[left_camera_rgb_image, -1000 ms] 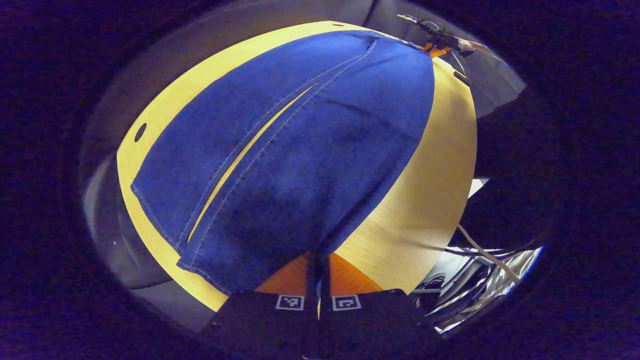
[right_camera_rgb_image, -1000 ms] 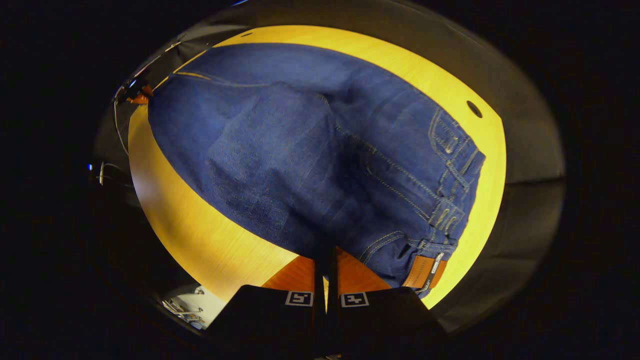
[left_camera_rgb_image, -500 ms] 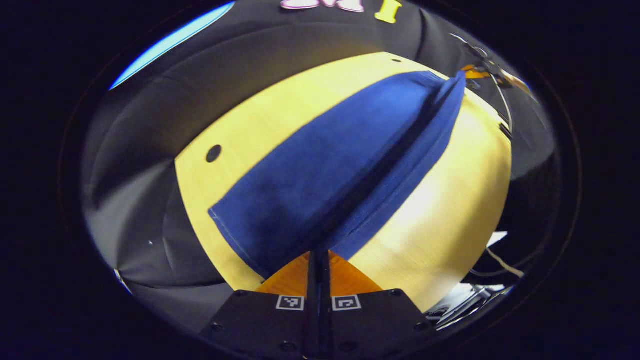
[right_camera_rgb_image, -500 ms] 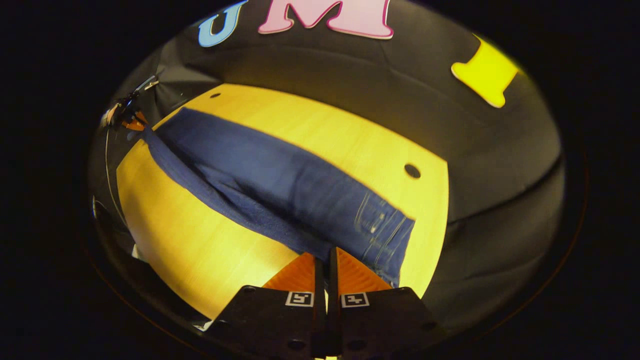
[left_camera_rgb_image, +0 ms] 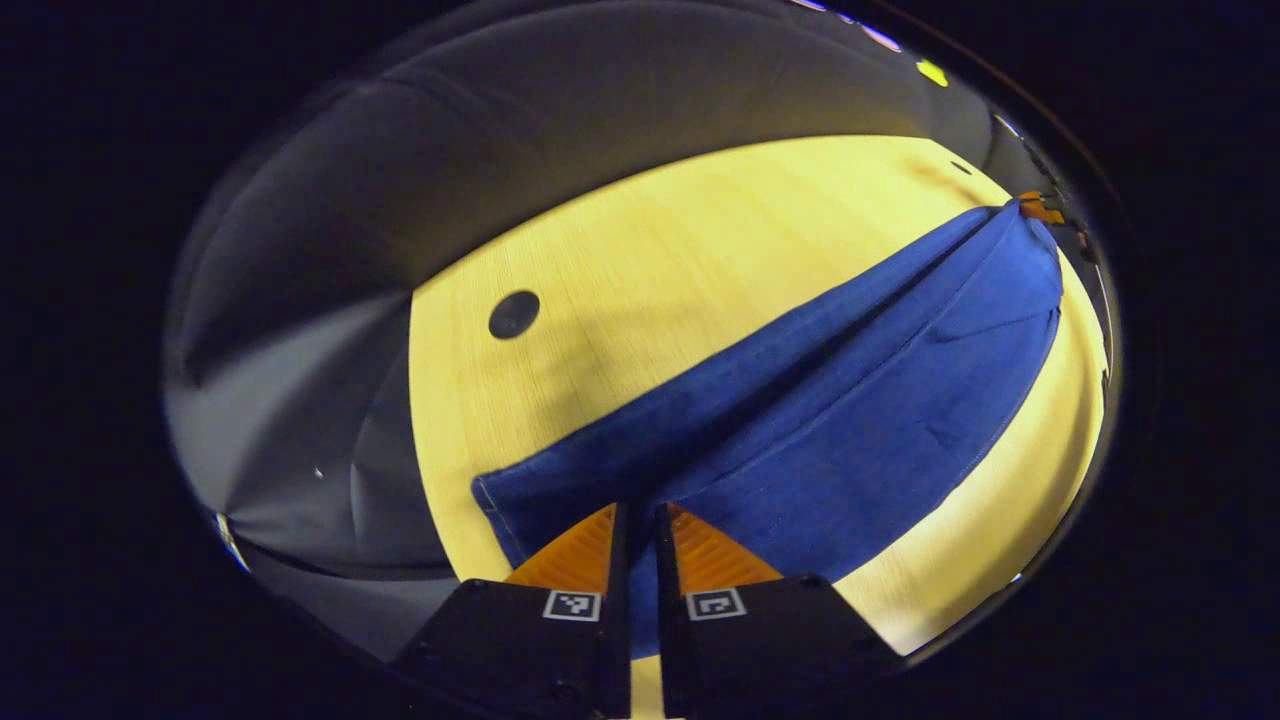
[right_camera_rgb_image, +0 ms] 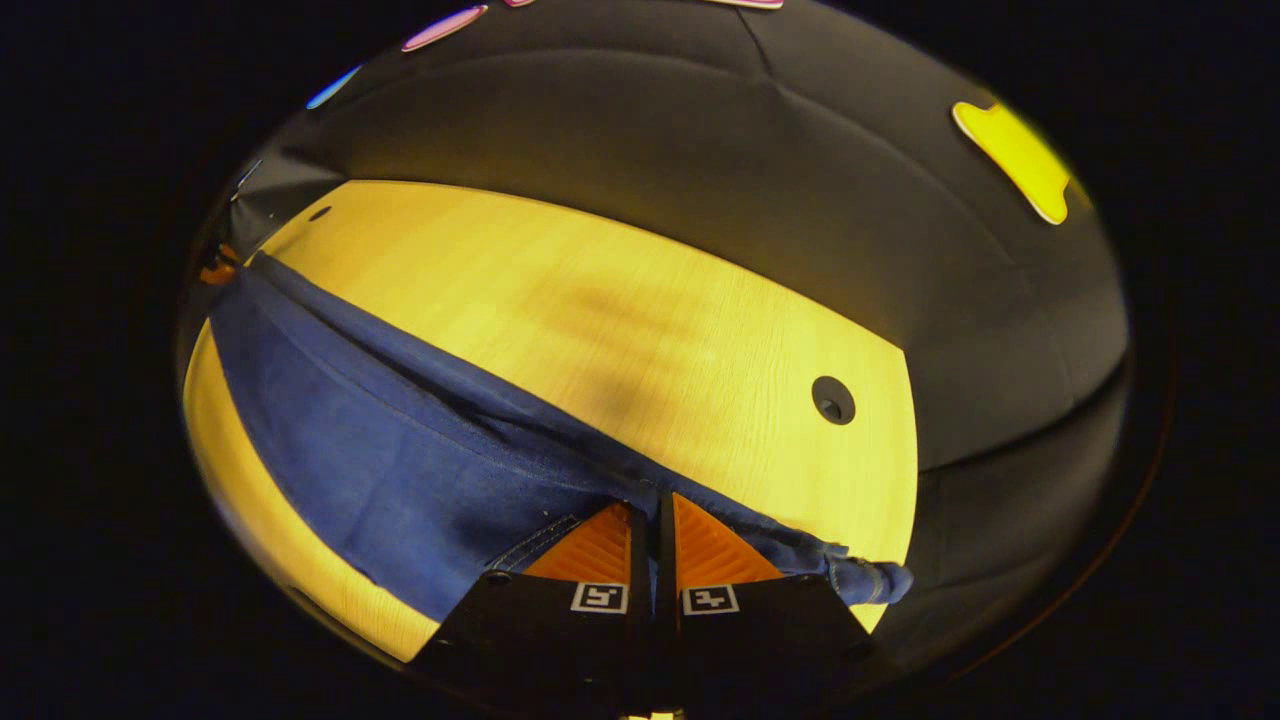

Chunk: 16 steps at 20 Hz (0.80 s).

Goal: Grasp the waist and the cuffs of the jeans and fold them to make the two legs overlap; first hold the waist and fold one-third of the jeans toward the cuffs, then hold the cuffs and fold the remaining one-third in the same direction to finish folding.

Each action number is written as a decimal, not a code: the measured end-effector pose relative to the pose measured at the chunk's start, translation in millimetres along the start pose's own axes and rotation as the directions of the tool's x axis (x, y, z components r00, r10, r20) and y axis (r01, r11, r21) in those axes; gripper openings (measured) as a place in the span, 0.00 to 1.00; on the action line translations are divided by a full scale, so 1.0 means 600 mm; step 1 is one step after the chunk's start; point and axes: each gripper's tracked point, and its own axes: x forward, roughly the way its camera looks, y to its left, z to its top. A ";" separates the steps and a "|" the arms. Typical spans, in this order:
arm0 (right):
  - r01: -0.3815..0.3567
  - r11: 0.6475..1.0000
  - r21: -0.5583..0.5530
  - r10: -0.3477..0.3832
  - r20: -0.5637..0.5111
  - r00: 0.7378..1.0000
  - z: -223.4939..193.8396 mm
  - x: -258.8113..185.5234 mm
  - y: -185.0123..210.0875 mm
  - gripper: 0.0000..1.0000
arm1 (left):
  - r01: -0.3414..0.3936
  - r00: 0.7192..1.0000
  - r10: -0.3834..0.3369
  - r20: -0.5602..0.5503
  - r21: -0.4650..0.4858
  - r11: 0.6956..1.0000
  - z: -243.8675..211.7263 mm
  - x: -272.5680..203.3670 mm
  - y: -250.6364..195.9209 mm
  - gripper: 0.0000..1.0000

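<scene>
Between your two grippers the long blue denim jeans (left_camera_rgb_image: 800, 420) lie lengthwise on the pale wooden table (left_camera_rgb_image: 650, 260), your left gripper (left_camera_rgb_image: 636, 520) clamped on the cuffs and your right gripper (right_camera_rgb_image: 652, 515) on the waist, legs overlapping.

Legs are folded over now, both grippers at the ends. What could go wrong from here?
1. The top leg sits offset from the lower one on the jeans; let go now and the edges may stay misaligned.
2. The left gripper and right gripper each pinch denim close to the edge, so a pull could slip it free.
3. At the waist end the jeans reach the table edge and may slide off.
</scene>
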 end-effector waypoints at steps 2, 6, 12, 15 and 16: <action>0.016 0.999 0.039 -0.015 -0.010 1.000 -0.004 0.020 -0.005 0.10 | -0.012 1.000 0.013 0.017 -0.062 0.998 -0.002 0.000 -0.001 0.46; 0.062 0.994 0.092 -0.068 0.064 0.996 0.029 0.008 -0.036 0.77 | -0.033 0.986 0.049 0.160 -0.099 0.995 0.025 -0.042 0.023 0.99; -0.038 0.926 0.376 -0.057 0.239 0.969 0.104 -0.136 -0.105 0.98 | 0.070 0.854 0.013 0.520 -0.140 0.988 0.121 -0.238 -0.034 0.99; -0.100 0.839 0.534 -0.067 0.286 0.956 0.093 -0.222 -0.152 0.98 | 0.190 0.766 -0.062 0.640 -0.133 0.973 0.131 -0.341 -0.116 0.99; -0.117 0.802 0.586 -0.072 0.288 0.955 0.077 -0.241 -0.166 0.99 | 0.225 0.740 -0.080 0.668 -0.134 0.965 0.127 -0.373 -0.144 0.98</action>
